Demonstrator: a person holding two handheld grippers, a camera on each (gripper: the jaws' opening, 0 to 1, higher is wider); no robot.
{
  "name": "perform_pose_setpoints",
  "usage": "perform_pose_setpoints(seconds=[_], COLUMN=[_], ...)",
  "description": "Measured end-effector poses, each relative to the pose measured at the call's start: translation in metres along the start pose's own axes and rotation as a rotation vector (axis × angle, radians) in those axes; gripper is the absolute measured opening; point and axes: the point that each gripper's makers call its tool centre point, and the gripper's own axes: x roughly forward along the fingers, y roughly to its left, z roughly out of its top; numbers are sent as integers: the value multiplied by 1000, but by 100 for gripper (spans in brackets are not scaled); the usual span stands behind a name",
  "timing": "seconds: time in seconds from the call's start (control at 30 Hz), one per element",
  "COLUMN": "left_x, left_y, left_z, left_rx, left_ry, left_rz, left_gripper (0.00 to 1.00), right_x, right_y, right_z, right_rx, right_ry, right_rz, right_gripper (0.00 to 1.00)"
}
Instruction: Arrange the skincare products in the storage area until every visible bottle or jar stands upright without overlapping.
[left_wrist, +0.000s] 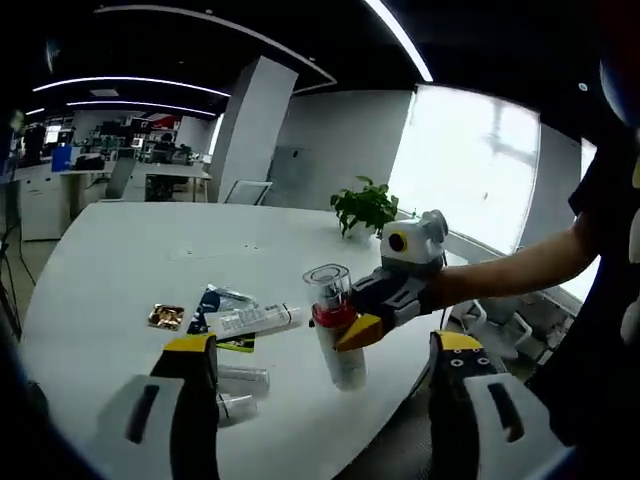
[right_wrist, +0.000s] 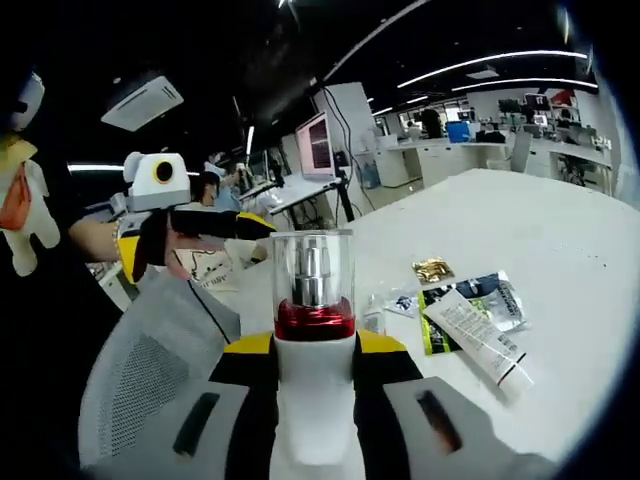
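My right gripper (right_wrist: 313, 348) is shut on a white bottle (right_wrist: 313, 410) with a red collar and a clear cap, held upright. In the left gripper view the same bottle (left_wrist: 340, 365) hangs over the near edge of the white table (left_wrist: 130, 260), gripped at its collar by the right gripper (left_wrist: 345, 322). My left gripper (left_wrist: 322, 345) is open, its yellow-tipped jaws wide apart on either side of the bottle and short of it. On the table lie a white tube (left_wrist: 258, 320), two small clear bottles (left_wrist: 243, 379) on their sides, a dark sachet (left_wrist: 215, 300) and a gold packet (left_wrist: 166, 317).
A potted plant (left_wrist: 364, 207) stands at the table's far side by the bright window. A grey mesh chair (right_wrist: 150, 370) sits beside the table, below the left gripper (right_wrist: 190, 240). A person's arm (left_wrist: 520, 268) reaches in from the right. Desks and monitors fill the room behind.
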Motion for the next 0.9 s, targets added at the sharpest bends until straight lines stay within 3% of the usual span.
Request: perform_pose_setpoints(seconds=[0.2, 0.5, 0.67, 0.9], left_x=[17, 38, 47, 56], left_y=[-21, -53, -63, -76], left_z=[17, 22, 30, 24], left_rx=[-11, 16, 55, 78], left_ry=[-23, 12, -8, 26], left_rz=[-93, -267, -284, -321], left_gripper=[71, 52, 43, 36], right_x=[-5, -18, -29, -40], right_y=[34, 59, 63, 68], right_z=[21, 32, 31, 37], right_rx=[-32, -66, -71, -71], right_ry=[-51, -89, -99, -119], right_rz=[121, 203, 234, 274], right_gripper=[27, 27, 27, 27])
